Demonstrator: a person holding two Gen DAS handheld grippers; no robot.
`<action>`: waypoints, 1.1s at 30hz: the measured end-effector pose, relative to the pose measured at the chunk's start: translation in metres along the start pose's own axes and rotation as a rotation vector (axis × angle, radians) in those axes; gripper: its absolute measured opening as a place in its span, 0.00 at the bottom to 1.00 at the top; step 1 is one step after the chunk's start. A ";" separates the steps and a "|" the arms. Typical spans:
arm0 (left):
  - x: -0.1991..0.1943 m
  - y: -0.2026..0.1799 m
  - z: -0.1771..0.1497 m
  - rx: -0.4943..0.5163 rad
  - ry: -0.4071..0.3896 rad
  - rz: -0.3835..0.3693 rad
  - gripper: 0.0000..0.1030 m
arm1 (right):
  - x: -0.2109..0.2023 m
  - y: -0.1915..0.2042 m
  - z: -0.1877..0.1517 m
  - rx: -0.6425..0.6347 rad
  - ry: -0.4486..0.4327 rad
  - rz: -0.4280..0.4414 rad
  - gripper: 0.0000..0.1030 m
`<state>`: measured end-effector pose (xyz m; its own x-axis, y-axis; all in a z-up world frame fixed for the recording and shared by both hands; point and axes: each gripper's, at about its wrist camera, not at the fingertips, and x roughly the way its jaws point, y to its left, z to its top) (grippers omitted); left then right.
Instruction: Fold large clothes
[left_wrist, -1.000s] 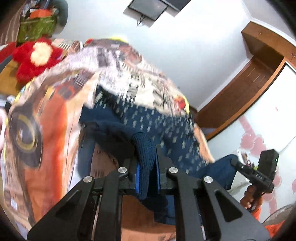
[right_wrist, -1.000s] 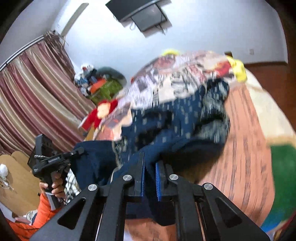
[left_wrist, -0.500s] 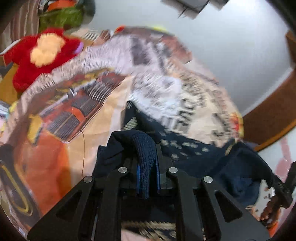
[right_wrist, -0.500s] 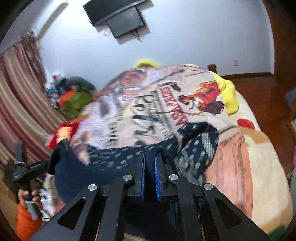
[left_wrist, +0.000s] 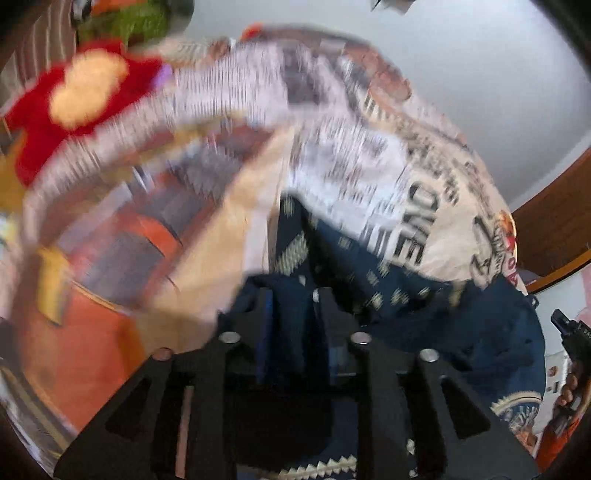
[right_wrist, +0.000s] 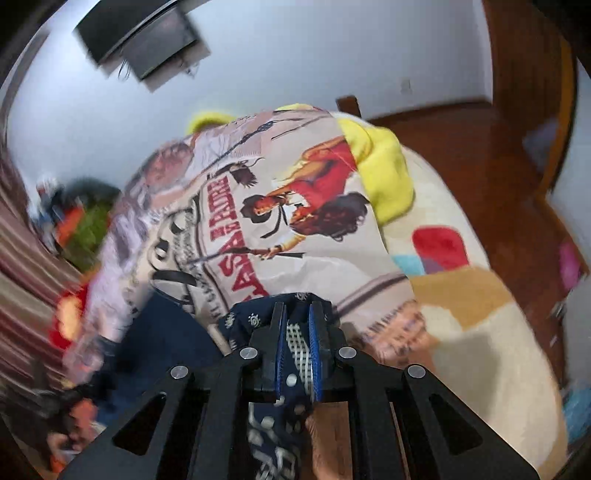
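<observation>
1. The left tongs (left_wrist: 291, 314) pinch a thick navy fold of the garment (left_wrist: 424, 317), likely one corner, so the cloth can be carried as a straight edge
2. The right tongs (right_wrist: 297, 332) clamp a patterned strip of the same garment (right_wrist: 255, 321), judged the opposite corner
3. The garment hangs between both tongs, low over the near part of the bed (right_wrist: 480, 332), on its printed cover (right_wrist: 295, 221)
4. Left view is blurred; a red plush (left_wrist: 74, 107) sits far left, clear of the cloth
</observation>
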<state>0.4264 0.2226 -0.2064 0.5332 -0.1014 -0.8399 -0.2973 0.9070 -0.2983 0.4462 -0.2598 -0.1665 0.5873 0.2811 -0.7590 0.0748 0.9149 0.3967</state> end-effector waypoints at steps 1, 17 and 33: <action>-0.015 -0.003 0.003 0.021 -0.042 0.012 0.44 | -0.007 -0.002 0.000 0.006 0.006 0.020 0.07; -0.039 -0.067 -0.046 0.242 0.045 -0.063 0.66 | -0.016 0.109 -0.052 -0.497 0.100 0.003 0.08; 0.016 -0.052 -0.081 0.278 0.172 -0.056 0.72 | 0.044 0.103 -0.089 -0.799 0.239 -0.178 0.08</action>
<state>0.3862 0.1403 -0.2414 0.3938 -0.2003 -0.8971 -0.0311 0.9725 -0.2307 0.4078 -0.1269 -0.2048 0.4284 0.0857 -0.8995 -0.4938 0.8559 -0.1537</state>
